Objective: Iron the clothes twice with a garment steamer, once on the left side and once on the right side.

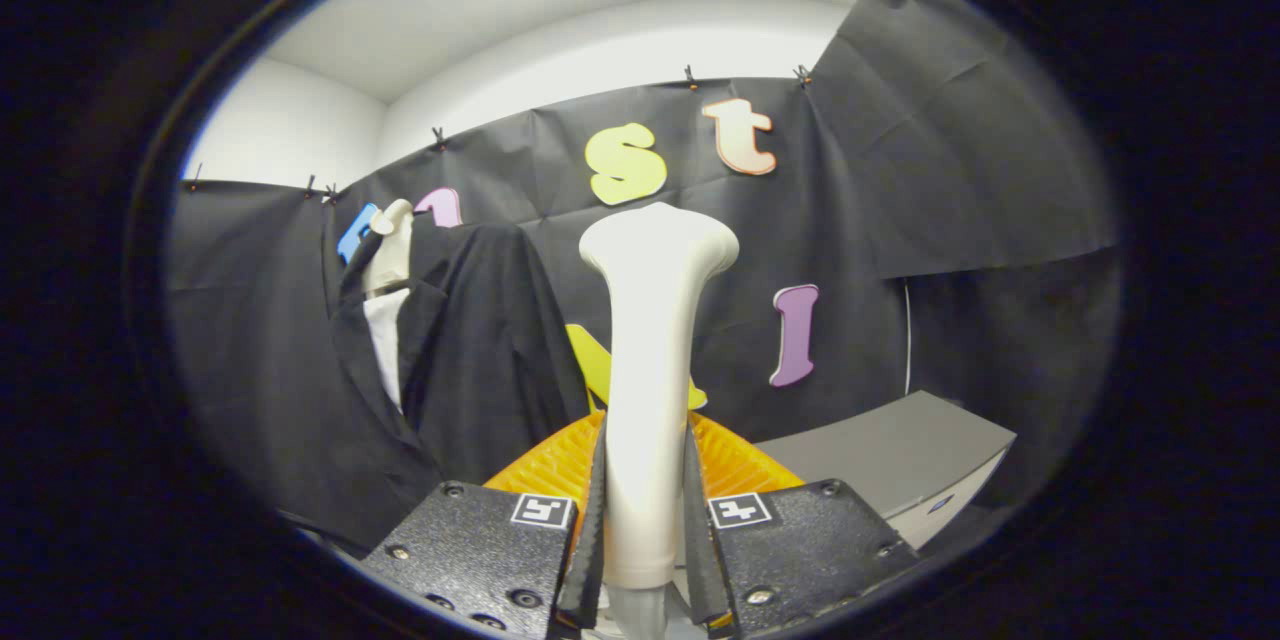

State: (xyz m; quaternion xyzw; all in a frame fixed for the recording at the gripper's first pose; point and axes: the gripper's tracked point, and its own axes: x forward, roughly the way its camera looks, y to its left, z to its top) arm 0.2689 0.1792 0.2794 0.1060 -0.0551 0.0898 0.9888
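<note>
A cream-white garment steamer point(650, 360) stands upright between my fingers, its flared head at the top. My gripper point(645, 510) is shut on the steamer's handle, both pads pressing its sides. To the left and beyond the fingers a dark jacket point(460, 360) hangs on a white mannequin bust point(388, 255), with a strip of white shirt point(386, 340) showing at its open front. The steamer's head is apart from the jacket, to its right.
A grey box or cabinet point(890, 460) sits to the right, just beyond the fingers. The black cloth wall point(960, 180) closes the space behind. White ceiling and wall show above it.
</note>
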